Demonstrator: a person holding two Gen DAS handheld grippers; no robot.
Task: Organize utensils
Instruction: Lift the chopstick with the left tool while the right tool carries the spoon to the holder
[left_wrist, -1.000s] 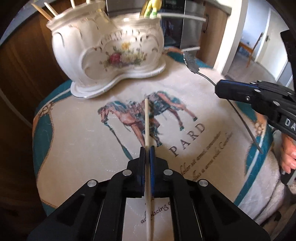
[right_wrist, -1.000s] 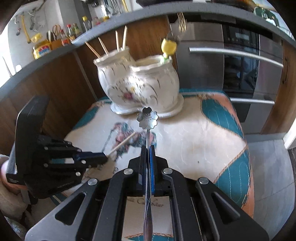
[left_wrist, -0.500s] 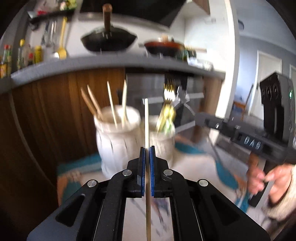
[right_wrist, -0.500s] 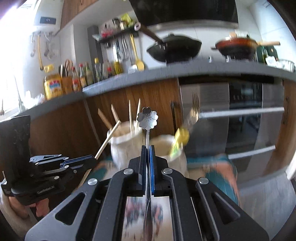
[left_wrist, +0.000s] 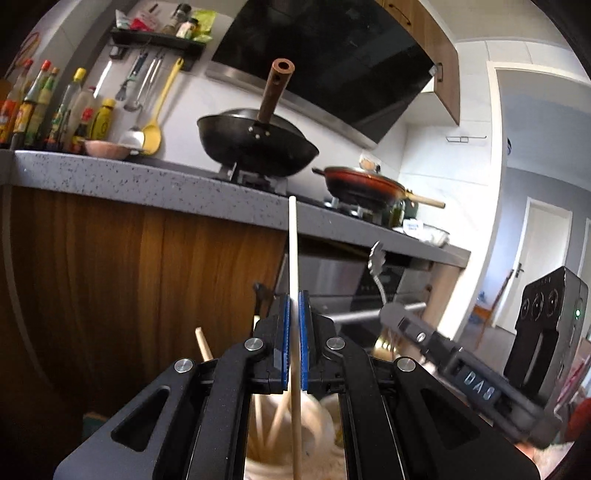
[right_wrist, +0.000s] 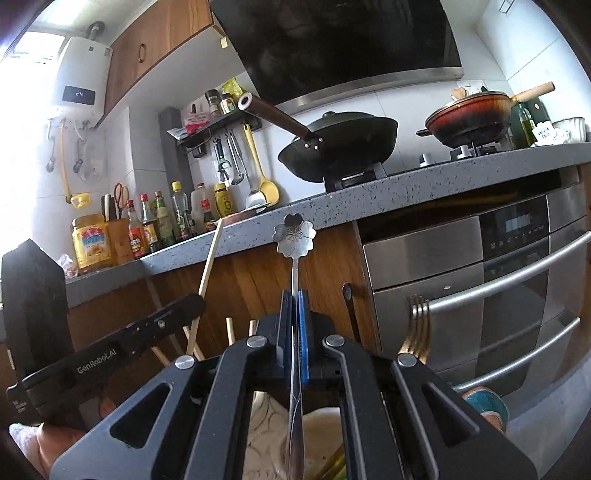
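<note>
left tongs (left_wrist: 293, 343) clenched on chopstick (left_wrist: 293, 251) | right tongs (right_wrist: 294, 332) clenched on flower spoon (right_wrist: 294, 236) | both raised above ceramic holder (left_wrist: 325, 410) | advice: tip each handle down, centre over own compartment, then release

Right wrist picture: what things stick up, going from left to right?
chopstick held by the left gripper → flower-topped spoon in the right gripper → gold fork
</note>
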